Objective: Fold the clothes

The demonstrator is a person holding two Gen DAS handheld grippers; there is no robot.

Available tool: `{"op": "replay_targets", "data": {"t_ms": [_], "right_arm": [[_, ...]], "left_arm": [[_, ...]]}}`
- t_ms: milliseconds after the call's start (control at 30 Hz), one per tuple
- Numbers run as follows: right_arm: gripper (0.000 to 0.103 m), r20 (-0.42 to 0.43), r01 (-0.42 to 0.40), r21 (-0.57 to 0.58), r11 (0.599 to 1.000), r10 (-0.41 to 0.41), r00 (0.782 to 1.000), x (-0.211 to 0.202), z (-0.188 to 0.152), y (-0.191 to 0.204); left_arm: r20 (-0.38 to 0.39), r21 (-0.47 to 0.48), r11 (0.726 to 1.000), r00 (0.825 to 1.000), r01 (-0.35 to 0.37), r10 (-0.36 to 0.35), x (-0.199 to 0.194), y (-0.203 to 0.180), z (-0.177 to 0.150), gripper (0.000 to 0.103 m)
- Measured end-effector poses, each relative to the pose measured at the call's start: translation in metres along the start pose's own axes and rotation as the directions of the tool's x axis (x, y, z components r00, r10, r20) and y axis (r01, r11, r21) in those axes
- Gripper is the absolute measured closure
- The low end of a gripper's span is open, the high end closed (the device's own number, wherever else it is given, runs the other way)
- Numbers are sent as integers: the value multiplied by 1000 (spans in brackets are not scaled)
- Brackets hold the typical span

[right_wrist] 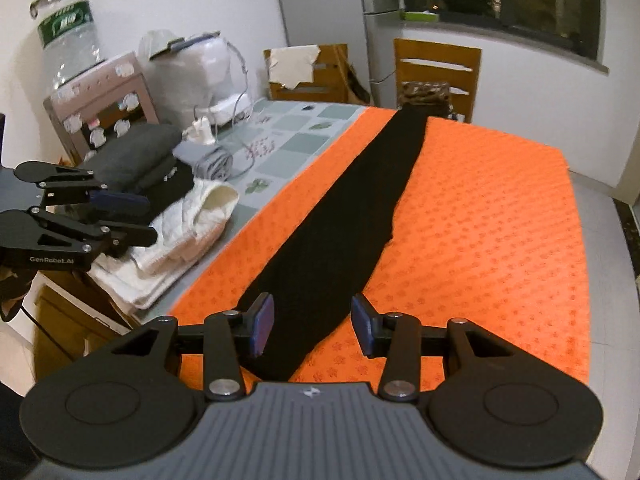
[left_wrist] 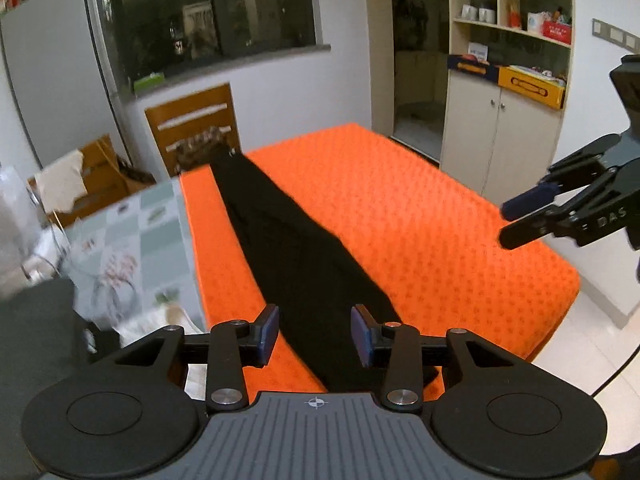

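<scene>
Long black garment (left_wrist: pixel 296 248), folded into a narrow strip, lies flat along the orange mat (left_wrist: pixel 420 216) on the table (right_wrist: pixel 288 140), reaching from the near edge to the far edge by a wooden chair (left_wrist: pixel 192 120). Left gripper (left_wrist: pixel 315 336) hangs above the strip's near end, jaws partly apart, nothing between the blue pads. Right gripper (right_wrist: pixel 312 330) likewise above the near end, jaws partly apart, empty. Stack of folded clothes (right_wrist: pixel 160 200) sits to the left of the mat, beside the left gripper
</scene>
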State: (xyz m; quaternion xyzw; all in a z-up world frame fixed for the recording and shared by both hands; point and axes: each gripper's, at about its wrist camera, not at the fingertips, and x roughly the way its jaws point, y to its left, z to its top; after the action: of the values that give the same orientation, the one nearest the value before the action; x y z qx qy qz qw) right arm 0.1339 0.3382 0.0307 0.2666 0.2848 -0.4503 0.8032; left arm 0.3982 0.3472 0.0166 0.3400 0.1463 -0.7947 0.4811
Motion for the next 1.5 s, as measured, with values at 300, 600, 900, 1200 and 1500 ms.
{"op": "replay_targets", "data": {"t_ms": [300,600,900,1200,1500], "right_arm": [[55,-78,-63,-107,992,55,995,87,-54,19],[55,-108,-90,-262,961,64,992,107,-73,32],[55,-103,-60,-310,949,30,994,101,-72,34],[55,-127,-92,-435,896,40,991,100,-77,44],[55,-145,-166,-678,716,91,985,122,-96,63]], "left_arm": [[-127,-215,976,991,9,-37,76,2,-67,61],[-204,-393,919,977,-19,-67,115,6,-78,66],[-195,-473,881,973,19,-126,112,9,-81,95],[-261,-324,945,964,-40,-48,117,-9,-79,94],[-147,-79,996,989,-42,30,93,-33,-78,73]]}}
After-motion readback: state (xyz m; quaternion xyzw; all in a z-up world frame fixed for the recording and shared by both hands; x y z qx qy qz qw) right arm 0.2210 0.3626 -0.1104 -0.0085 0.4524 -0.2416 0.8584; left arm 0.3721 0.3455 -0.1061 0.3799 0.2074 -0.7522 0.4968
